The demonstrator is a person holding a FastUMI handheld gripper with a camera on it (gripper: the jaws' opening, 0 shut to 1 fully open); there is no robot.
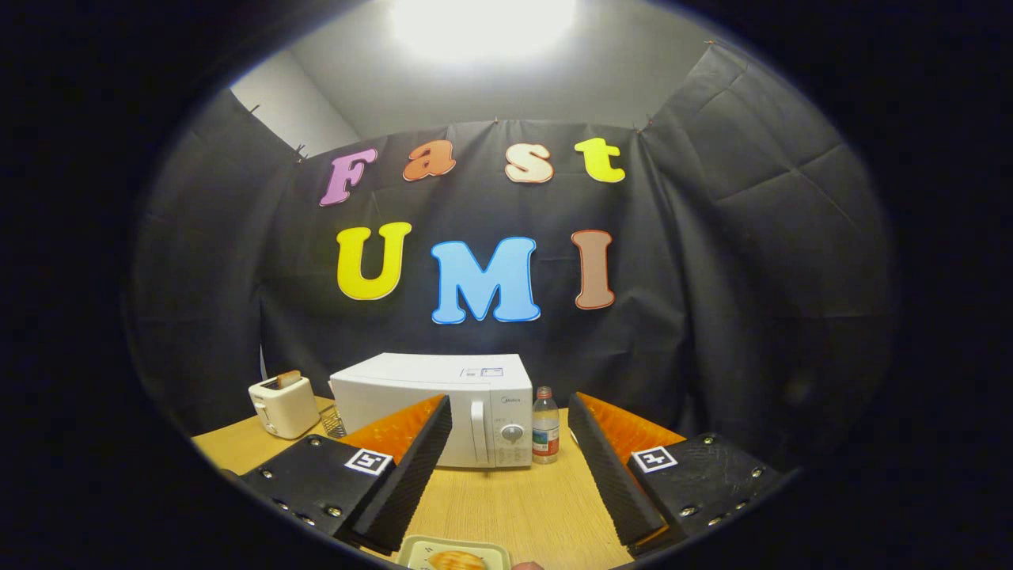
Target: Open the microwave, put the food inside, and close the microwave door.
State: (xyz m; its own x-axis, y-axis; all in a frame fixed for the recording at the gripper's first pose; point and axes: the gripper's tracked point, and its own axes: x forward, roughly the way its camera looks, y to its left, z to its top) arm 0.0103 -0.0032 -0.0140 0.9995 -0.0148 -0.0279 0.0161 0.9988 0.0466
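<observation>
With its door shut, the microwave (443, 408) is seen standing on the tabletop (514, 507) beyond the wide-open, empty tool (506, 467), while what seems to be the plated food (457, 559) lies nearer than the microwave, so every step is left.

Tool (510, 467) level, its two fingers spread wide, holding nothing

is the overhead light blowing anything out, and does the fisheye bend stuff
In the gripper view the ceiling light is a blown-out white patch with no detail; the microwave and table stay evenly lit and sharp. The fisheye bows the booth walls toward the rim. The gripper is open, fingers wide apart over the table.
</observation>
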